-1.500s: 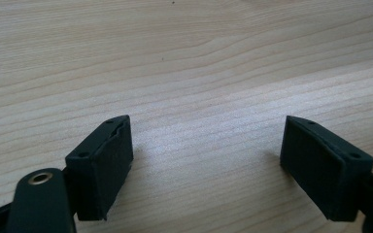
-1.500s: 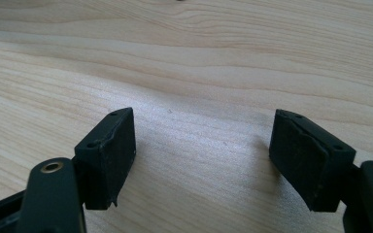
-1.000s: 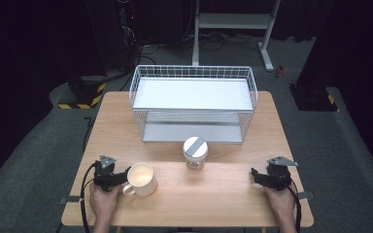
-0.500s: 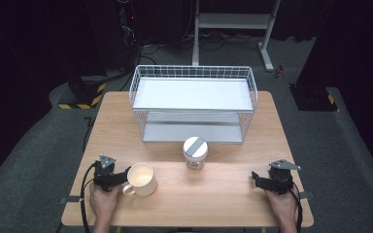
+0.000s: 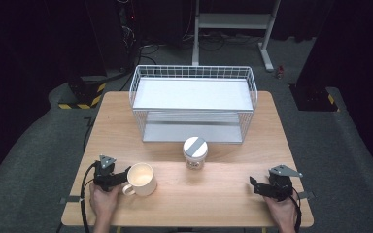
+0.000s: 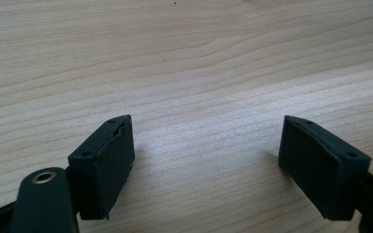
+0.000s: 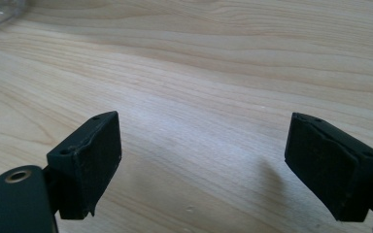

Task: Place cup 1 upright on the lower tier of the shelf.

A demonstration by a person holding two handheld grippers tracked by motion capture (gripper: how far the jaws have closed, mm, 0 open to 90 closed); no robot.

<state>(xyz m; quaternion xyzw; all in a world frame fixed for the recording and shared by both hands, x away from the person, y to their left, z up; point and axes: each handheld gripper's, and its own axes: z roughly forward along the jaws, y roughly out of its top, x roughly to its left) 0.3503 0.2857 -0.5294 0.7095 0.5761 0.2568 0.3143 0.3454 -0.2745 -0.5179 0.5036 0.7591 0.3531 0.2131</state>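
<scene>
Cream mug stands on the wooden counter, its handle touching or just beside the left claw, which gapes empty. The right claw, well apart from the mug, has just been opening, nothing between its jaws; the left hand is nearer.

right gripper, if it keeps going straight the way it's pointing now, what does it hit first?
Probably nothing soon. The right gripper points left across the bare wooden table, jaws open with nothing between them. Far along that line stands the cream mug; the lidded jar seems to sit off the line, though depth is hard to judge.
</scene>
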